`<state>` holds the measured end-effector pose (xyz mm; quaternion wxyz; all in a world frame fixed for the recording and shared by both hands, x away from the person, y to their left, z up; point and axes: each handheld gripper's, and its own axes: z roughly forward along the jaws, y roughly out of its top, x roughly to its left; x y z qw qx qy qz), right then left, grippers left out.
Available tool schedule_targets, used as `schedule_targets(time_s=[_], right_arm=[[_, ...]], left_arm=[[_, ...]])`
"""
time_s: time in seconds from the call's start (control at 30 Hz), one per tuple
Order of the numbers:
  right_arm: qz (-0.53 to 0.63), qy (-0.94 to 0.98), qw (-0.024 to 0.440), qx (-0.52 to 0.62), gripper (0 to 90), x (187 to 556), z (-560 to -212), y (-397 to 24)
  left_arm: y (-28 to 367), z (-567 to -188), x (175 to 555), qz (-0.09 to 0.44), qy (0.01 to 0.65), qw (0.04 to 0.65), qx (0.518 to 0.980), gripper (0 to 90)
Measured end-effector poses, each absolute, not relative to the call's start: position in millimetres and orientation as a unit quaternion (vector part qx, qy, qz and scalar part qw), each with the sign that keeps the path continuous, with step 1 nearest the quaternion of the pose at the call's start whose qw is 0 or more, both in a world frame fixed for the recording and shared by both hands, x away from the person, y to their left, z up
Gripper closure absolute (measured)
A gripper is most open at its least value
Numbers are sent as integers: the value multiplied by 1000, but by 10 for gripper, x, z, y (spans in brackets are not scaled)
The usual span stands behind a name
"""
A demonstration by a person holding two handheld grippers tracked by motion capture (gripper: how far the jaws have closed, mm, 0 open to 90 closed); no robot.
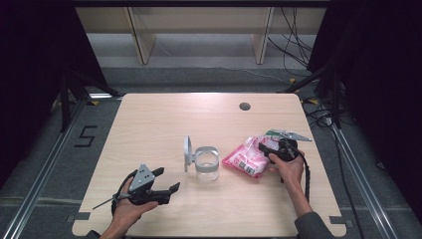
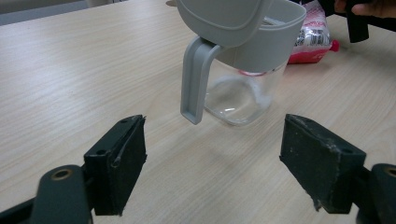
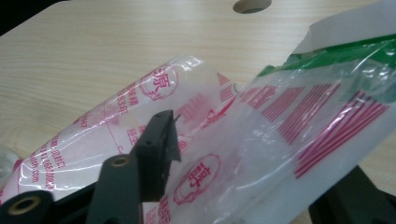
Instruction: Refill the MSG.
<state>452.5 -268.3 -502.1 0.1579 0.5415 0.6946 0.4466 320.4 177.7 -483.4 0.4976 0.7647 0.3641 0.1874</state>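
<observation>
Pale wood table (image 1: 164, 119), grey floor (image 1: 45, 149), black curtains (image 1: 30, 59)

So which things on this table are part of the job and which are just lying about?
In the job:
- pink and white plastic bag, between the right gripper's jaws
- clear jar with its grey lid flipped open
- left gripper, open, facing the jar

Lying about:
- round hole in the table
- cables on the floor
</observation>
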Motion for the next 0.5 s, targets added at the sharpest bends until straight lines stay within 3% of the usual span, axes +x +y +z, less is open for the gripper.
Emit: schedule_targets(time_s=[0.2, 0.43, 0.5], right_arm=[[444, 700, 159, 536, 619, 4524, -5027, -2661], [456, 701, 162, 524, 807, 4528, -5026, -2659], [458, 714, 181, 499, 838, 4549, -5029, -2685]], left_arm=[[1771, -4836, 3199, 188, 363, 498, 765, 218], [1769, -4838, 3198, 187, 361, 497, 766, 220], [1768, -4839, 3198, 186, 360, 499, 766, 222]])
